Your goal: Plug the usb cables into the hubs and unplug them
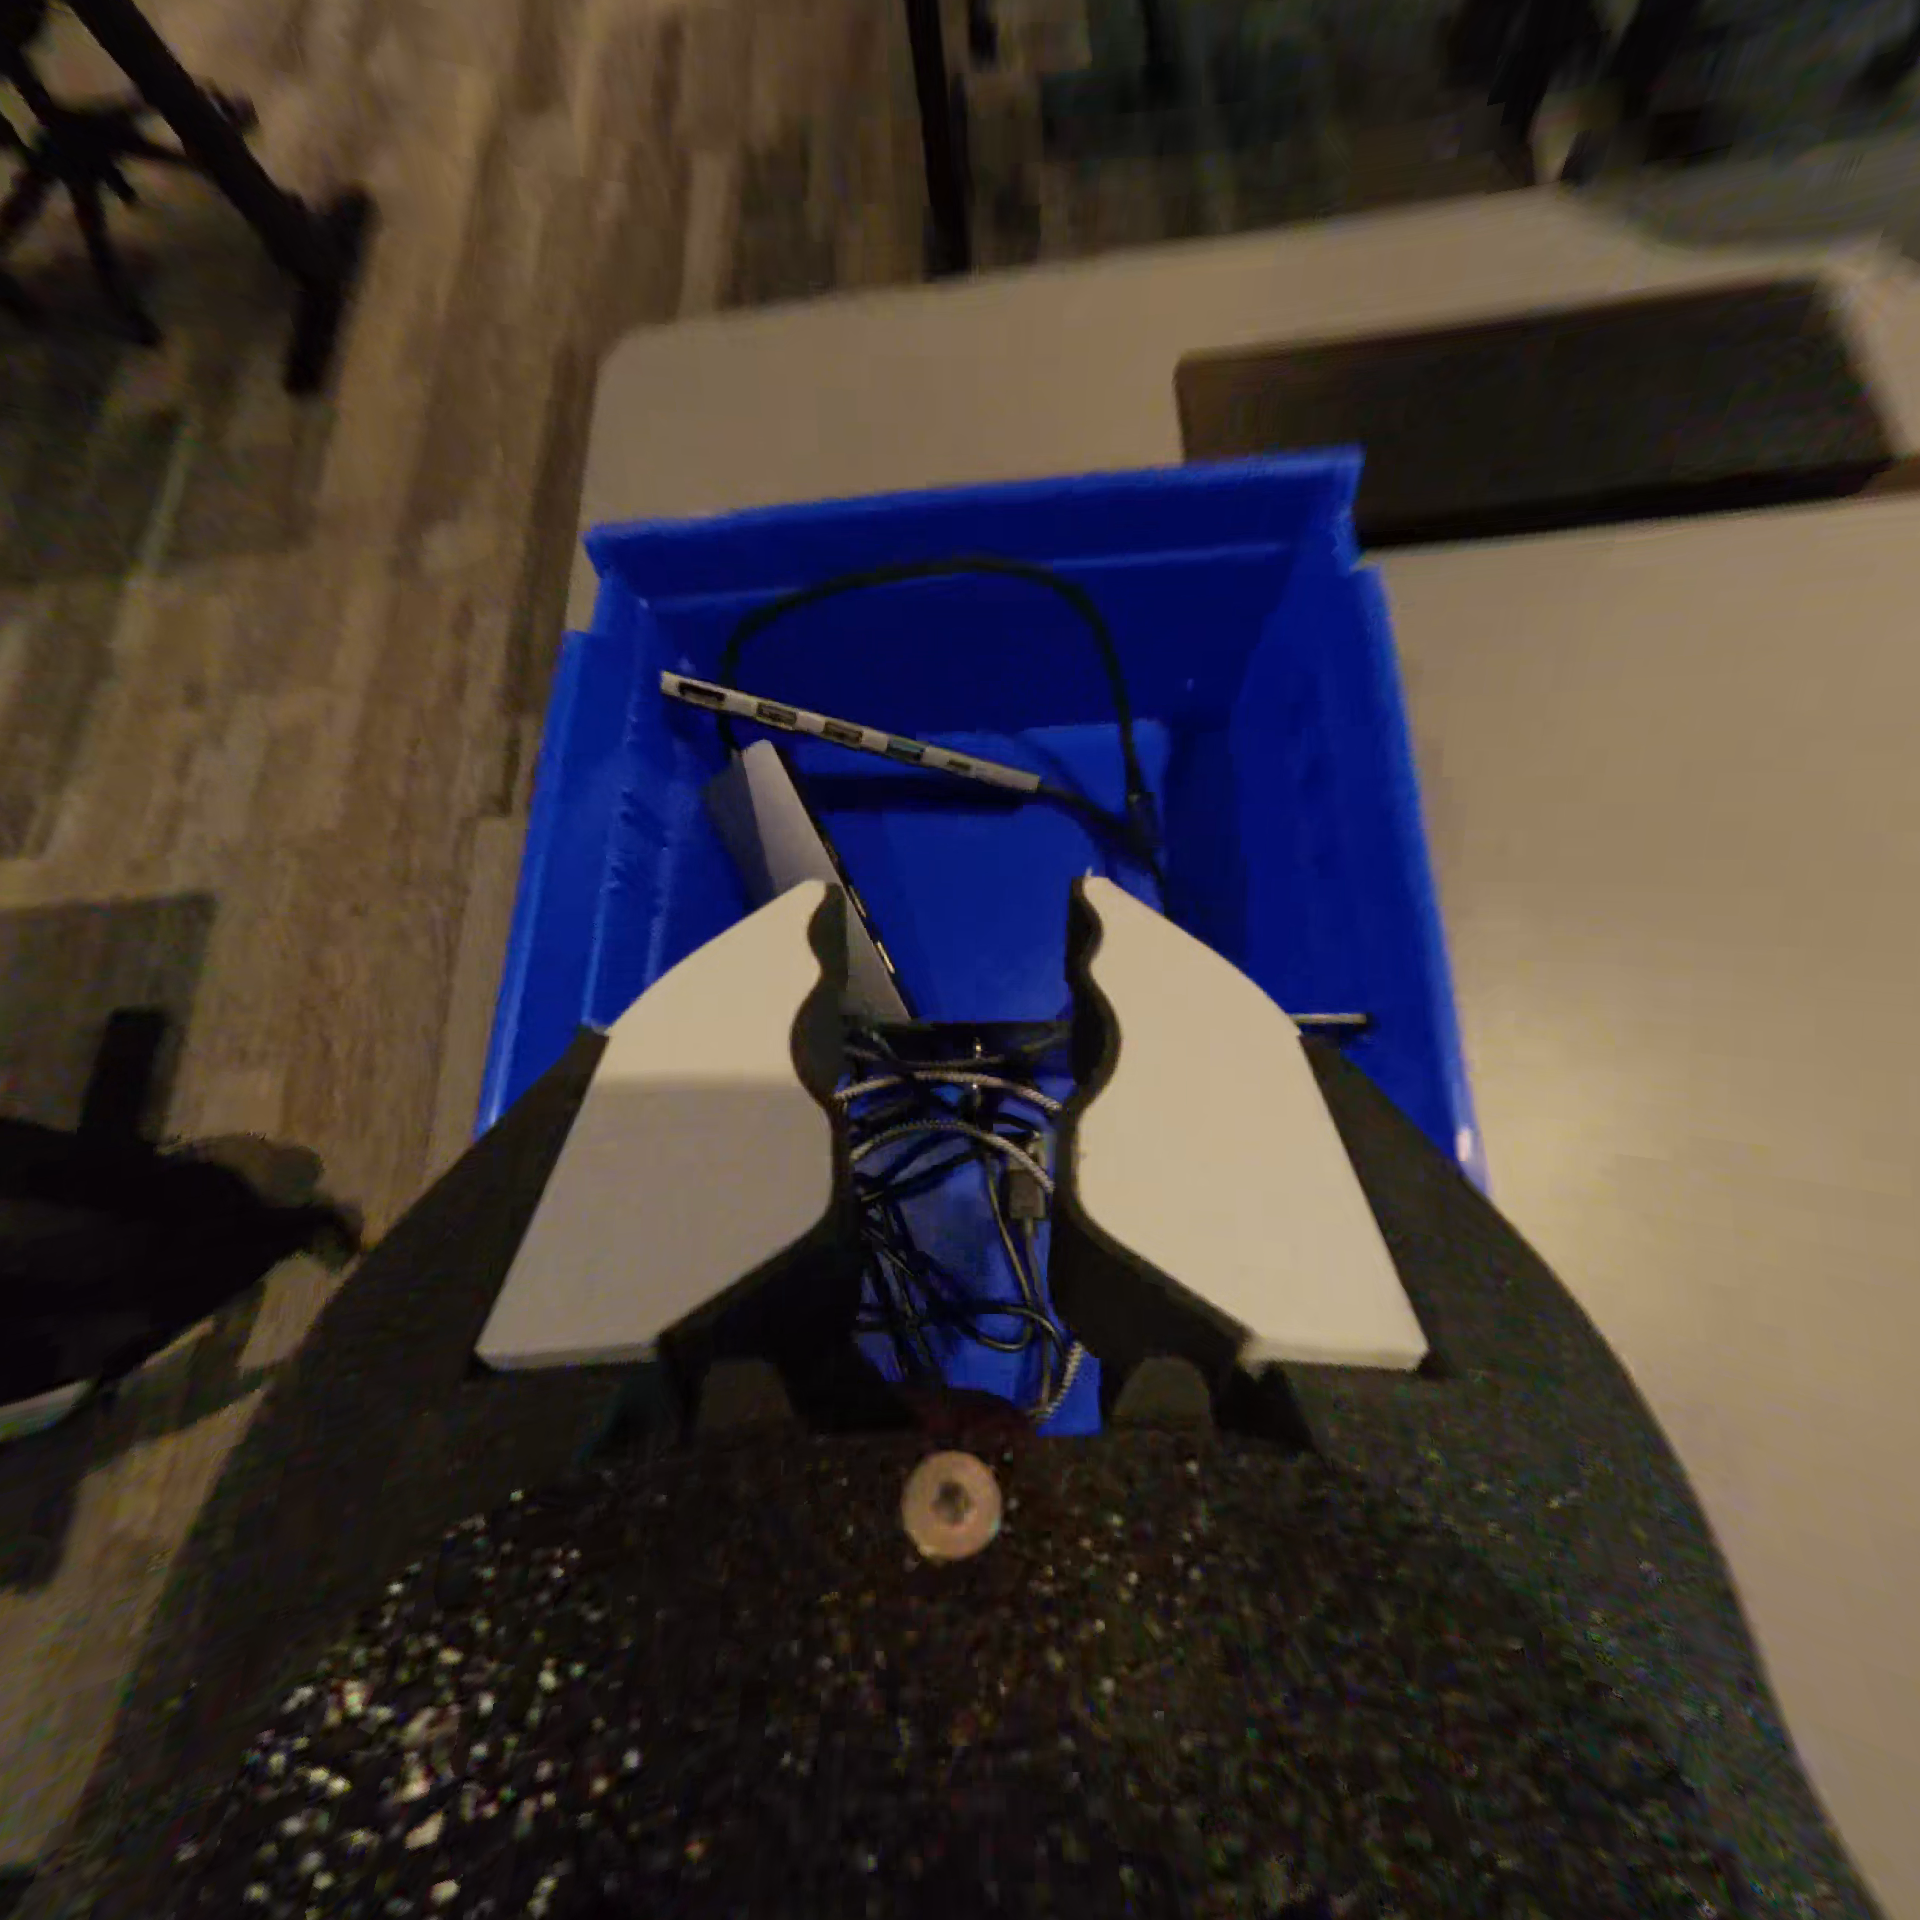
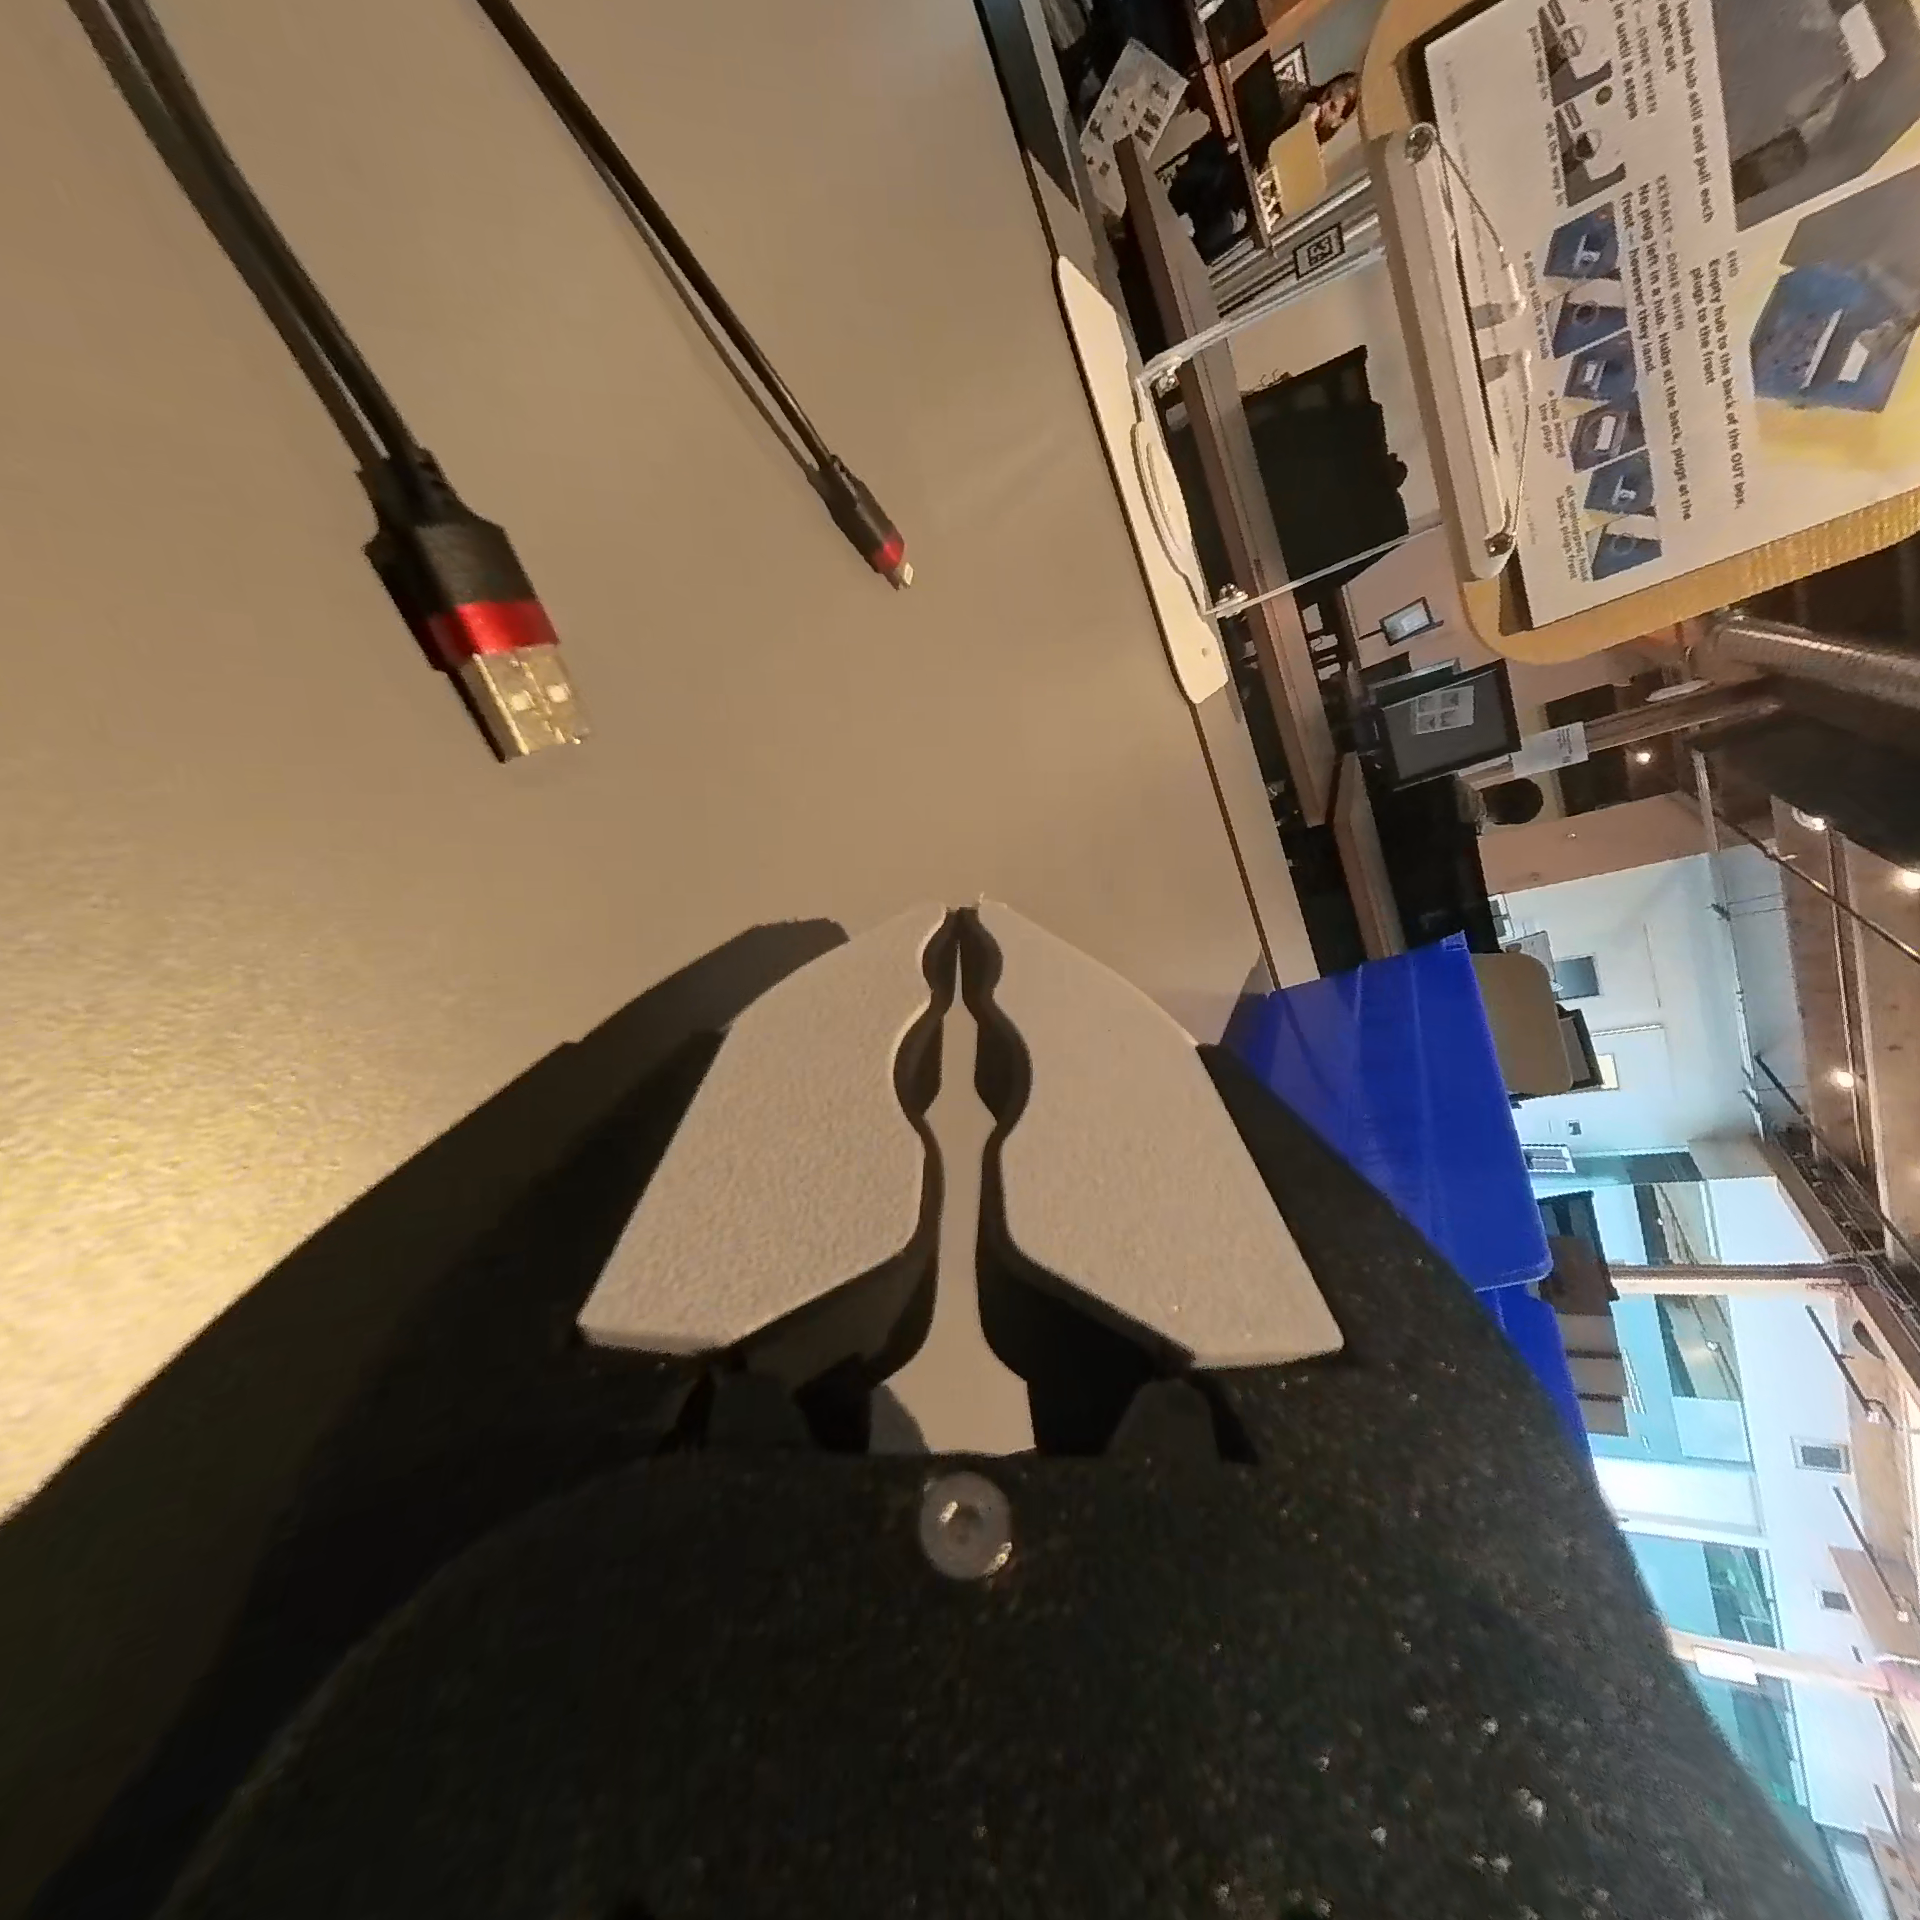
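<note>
Fetching stage, I'd say: the left gripper (image 1: 951,894), fingers spread and empty, hangs over the blue bin (image 1: 1340,831) needing a hub (image 1: 847,732), while the right gripper (image 2: 961,916), fingers clenched on nothing, waits near the USB-A plug (image 2: 488,634) on the tabletop (image 2: 208,935).

Left hand-held gripper (image 1: 951,904) spread wide, right hand-held gripper (image 2: 961,940) closed empty

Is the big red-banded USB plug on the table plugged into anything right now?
Unplugged. The red-banded USB plug lies flat on the table with its metal end bare, no hub near it. The right tongs are shut, short of it.

The blue bin (image 1: 1340,748) is crowded — two hubs (image 1: 847,732) and tangled cables (image 1: 945,1143) — only its centre floor open.
</note>
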